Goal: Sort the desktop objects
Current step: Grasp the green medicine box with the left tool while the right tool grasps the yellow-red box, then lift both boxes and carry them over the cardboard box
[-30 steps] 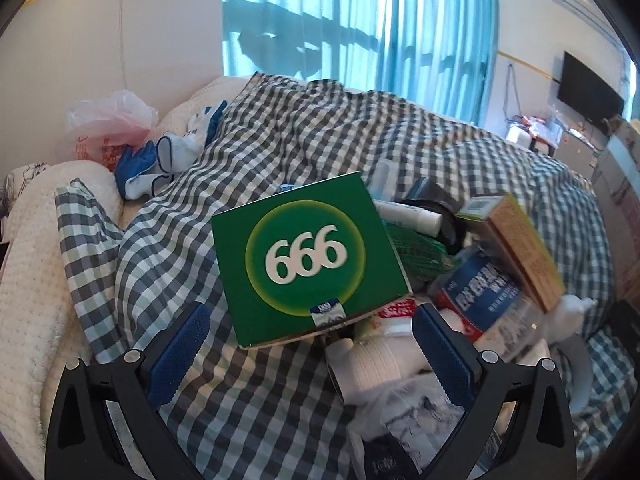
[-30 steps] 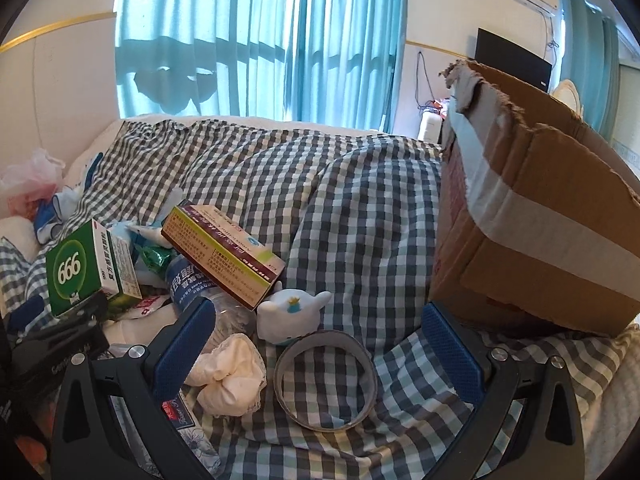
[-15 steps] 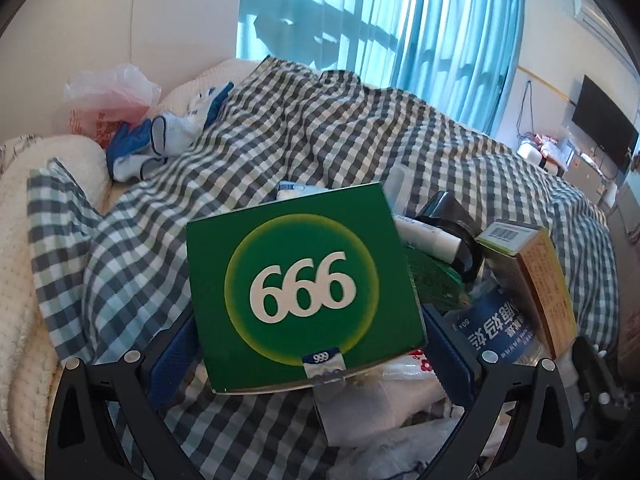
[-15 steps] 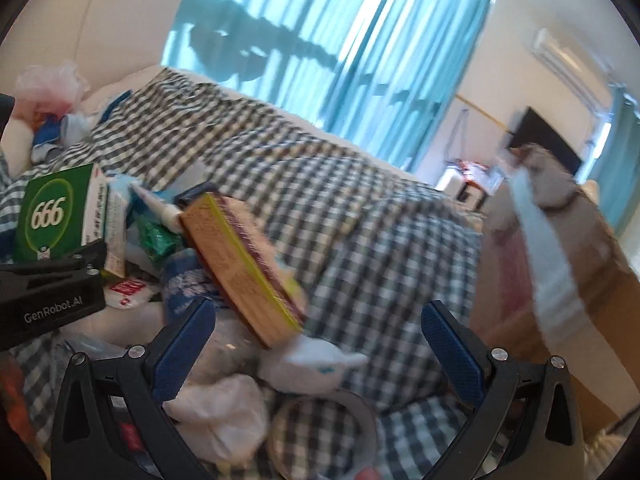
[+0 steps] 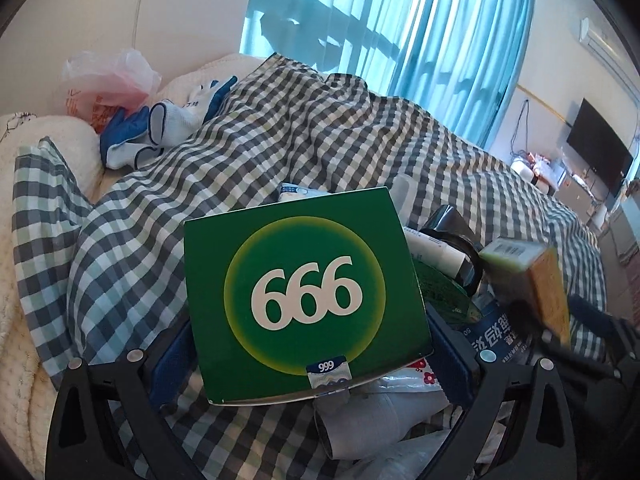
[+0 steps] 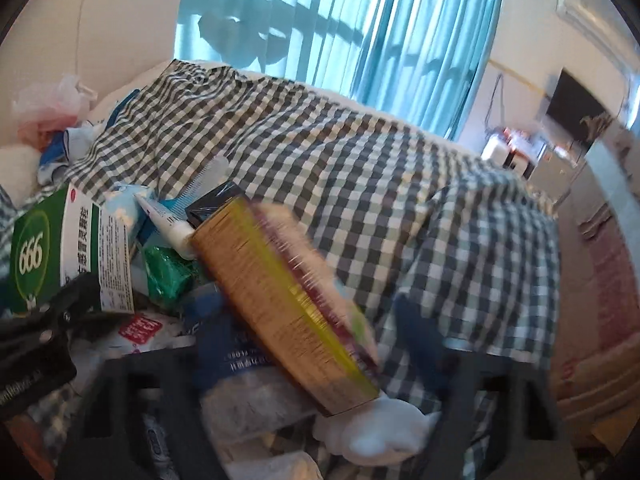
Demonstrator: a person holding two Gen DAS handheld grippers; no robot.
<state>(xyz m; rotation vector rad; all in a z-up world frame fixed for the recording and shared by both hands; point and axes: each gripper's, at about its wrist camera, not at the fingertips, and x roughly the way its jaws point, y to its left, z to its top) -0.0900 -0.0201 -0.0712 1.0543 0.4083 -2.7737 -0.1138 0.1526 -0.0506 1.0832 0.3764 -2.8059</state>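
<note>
Now, surface: a rumpled checked cloth covers the bed, with a heap of small goods at its near end.
Left gripper: blue pads sit at 9 and 3 o'clock of the green box, right at its side edges; whether they press on it I cannot tell.
Green box: it lies tilted on the heap, its "666" face up, at the centre of the left wrist view; in the right wrist view it stands at 9 o'clock.
Right gripper: blurred, its jaws are closing with the long tan box between them; contact cannot be judged through the blur.
Long tan box: slanted across the heap, its far end toward 11 o'clock, beside a white tube.
Blue-labelled bottle: under the tan box, at 3 o'clock of the green box.
Gloves: blue and white, at 10 o'clock, beside a pink plastic bag.
Curtain: teal, at 12 o'clock.
</note>
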